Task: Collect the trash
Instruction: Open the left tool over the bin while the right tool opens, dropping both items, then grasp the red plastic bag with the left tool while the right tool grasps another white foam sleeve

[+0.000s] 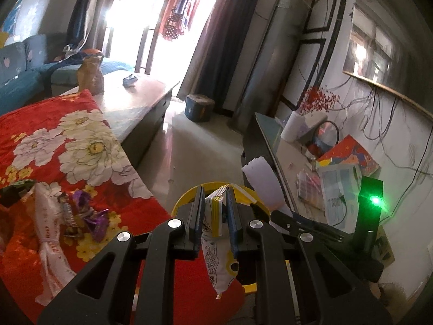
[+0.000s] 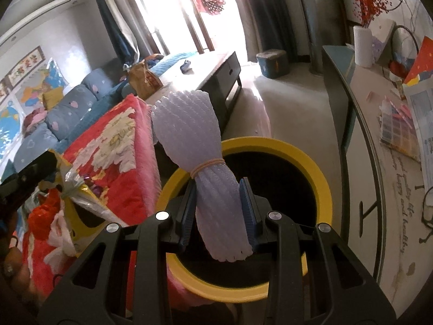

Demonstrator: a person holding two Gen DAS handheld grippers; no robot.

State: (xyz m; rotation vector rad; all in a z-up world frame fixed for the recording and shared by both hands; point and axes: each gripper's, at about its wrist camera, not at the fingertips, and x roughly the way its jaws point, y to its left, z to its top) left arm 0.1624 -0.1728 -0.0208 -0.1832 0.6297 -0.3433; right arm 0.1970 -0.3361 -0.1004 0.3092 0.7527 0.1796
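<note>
Holding two bits of trash over the yellow bin (image 2: 319,168), I want both to drop inside. My right gripper (image 2: 220,211) pinches the white foam net (image 2: 189,124), tied with a rubber band, right above the dark hole. My left gripper (image 1: 213,216) pinches a yellow snack bag (image 1: 219,246) near the bin's edge. I should move that one over the middle first, then open wide. More wrappers (image 1: 86,214) wait on the red blanket (image 1: 67,124).

Left gripper (image 1: 214,211) and right gripper (image 2: 220,200): matte black moulded linkage arms with triangular cut-outs, each joined by four round silver screw heads (two per side). Fingers (image 1: 197,211) are flat black bars faced with ribbed blue pads (image 2: 247,205).
</note>
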